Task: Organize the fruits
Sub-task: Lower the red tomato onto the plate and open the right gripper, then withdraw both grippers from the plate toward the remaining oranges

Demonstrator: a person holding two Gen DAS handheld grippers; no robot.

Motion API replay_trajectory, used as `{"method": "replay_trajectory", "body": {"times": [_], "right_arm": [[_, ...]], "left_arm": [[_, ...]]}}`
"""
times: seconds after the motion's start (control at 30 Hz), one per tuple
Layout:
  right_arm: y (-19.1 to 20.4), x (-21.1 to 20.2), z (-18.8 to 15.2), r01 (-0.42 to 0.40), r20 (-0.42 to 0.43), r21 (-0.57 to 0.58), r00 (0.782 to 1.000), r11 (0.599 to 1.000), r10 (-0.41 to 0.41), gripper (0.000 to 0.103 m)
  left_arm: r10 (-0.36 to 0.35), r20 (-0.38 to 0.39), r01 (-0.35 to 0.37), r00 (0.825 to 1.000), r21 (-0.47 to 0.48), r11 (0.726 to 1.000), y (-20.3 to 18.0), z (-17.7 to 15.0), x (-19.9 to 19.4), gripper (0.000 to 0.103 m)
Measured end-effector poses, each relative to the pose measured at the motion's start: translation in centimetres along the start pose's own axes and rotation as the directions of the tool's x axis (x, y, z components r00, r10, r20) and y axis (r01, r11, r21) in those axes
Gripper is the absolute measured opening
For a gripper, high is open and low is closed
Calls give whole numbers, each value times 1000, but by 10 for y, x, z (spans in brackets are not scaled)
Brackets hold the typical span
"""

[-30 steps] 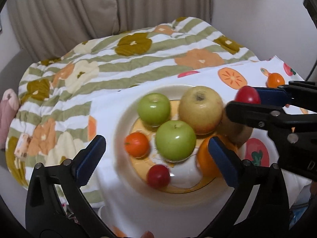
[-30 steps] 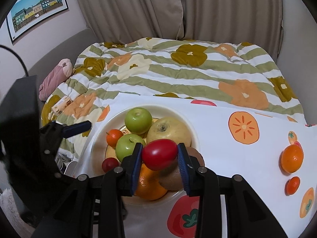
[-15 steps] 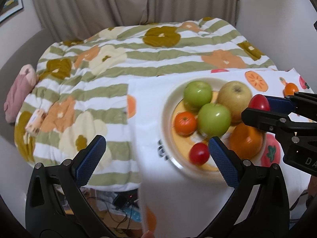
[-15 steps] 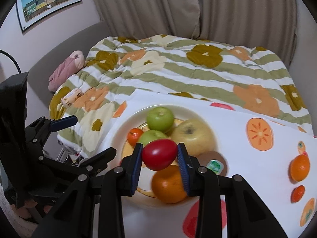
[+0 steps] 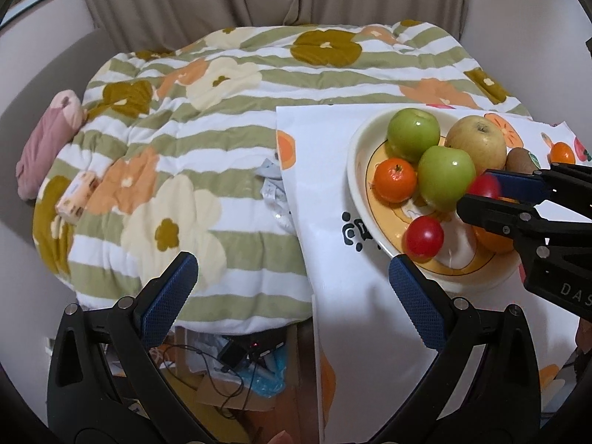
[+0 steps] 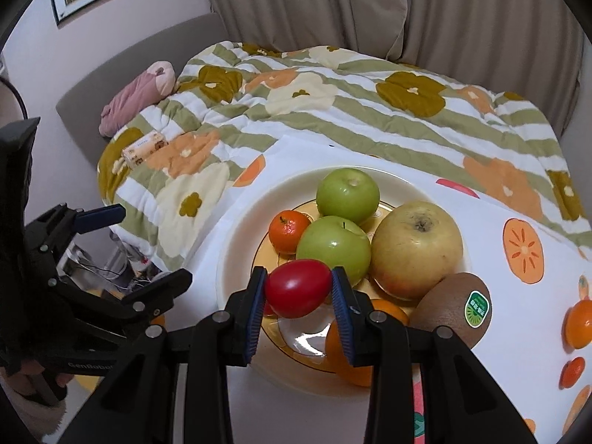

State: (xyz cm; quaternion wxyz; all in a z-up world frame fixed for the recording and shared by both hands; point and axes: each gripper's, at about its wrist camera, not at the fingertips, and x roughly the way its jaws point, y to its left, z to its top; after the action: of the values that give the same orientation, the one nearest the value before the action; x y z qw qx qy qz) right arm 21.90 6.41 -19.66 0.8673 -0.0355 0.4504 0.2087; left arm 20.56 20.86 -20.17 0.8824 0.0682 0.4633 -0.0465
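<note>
My right gripper (image 6: 298, 288) is shut on a red tomato (image 6: 298, 288) and hangs just over the front of the cream plate (image 6: 236, 251). On the plate lie two green apples (image 6: 347, 194) (image 6: 333, 248), a yellow apple (image 6: 416, 244), a mandarin (image 6: 288, 231), a kiwi (image 6: 451, 307) and an orange (image 6: 388, 310). In the left wrist view a second red tomato (image 5: 423, 236) rests on the plate (image 5: 355, 170), below the held tomato (image 5: 484, 187). My left gripper (image 5: 292, 270) stands open and empty, left of the plate over the cloth's edge.
A white cloth (image 5: 333, 222) printed with fruit covers the table. Behind it lies a striped flowered quilt (image 5: 222, 111) with a pink plush (image 5: 44, 140) and a tissue pack (image 5: 76, 199). Two small oranges (image 6: 579, 327) lie at the right. Cables and clutter (image 5: 240, 359) show below the edge.
My left gripper has drifted left, so the plate has slid from the middle to the right of its view. The right gripper has sunk closer to the plate, still holding the tomato.
</note>
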Motion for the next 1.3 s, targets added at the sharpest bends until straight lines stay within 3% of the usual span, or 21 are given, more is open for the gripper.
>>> {"method": "replay_trajectory", "body": {"times": [0.03, 0.1, 0.17, 0.23, 0.57, 0.6, 0.63, 0.8, 1.03, 1.3], "right_arm": [[1, 0, 0, 1, 0, -5, 1000, 1000, -1, 33], [3, 0, -2, 18, -4, -13, 1000, 1000, -18, 46], [2, -2, -3, 35, 10, -14, 999, 999, -34, 77], [0, -6, -5, 12, 18, -2, 1000, 1000, -12, 90], [-5, -27, -5, 27, 60, 14, 998, 1000, -27, 91], [-5, -29, -5, 24, 63, 15, 998, 1000, -25, 93], [-5, -30, -4, 23, 64, 17, 998, 1000, -24, 103], [-6, -48, -4, 40, 87, 33, 995, 999, -43, 103], [-19, -92, -7, 51, 123, 60, 991, 997, -58, 103], [-64, -148, -28, 50, 155, 112, 986, 992, -67, 103]], "left_arm": [[-1, 1, 1, 1000, -2, 1000, 1, -1, 0, 103], [8, 2, -8, 1000, -3, 1000, 2, -1, 0, 103], [12, 3, -12, 1000, -7, 1000, 3, -2, -1, 103], [13, 4, -13, 1000, -15, 1000, 5, -3, -3, 103], [23, 24, -22, 999, -50, 999, 9, -4, -18, 103], [24, 27, -23, 999, -51, 998, 9, -3, -20, 103], [23, 32, -22, 999, -52, 998, 9, -3, -23, 103], [17, 46, -14, 999, -50, 999, 7, 2, -34, 103], [49, 86, -46, 995, -43, 998, -12, 11, -71, 103], [65, 131, -60, 989, -42, 997, -56, 18, -107, 103]]}}
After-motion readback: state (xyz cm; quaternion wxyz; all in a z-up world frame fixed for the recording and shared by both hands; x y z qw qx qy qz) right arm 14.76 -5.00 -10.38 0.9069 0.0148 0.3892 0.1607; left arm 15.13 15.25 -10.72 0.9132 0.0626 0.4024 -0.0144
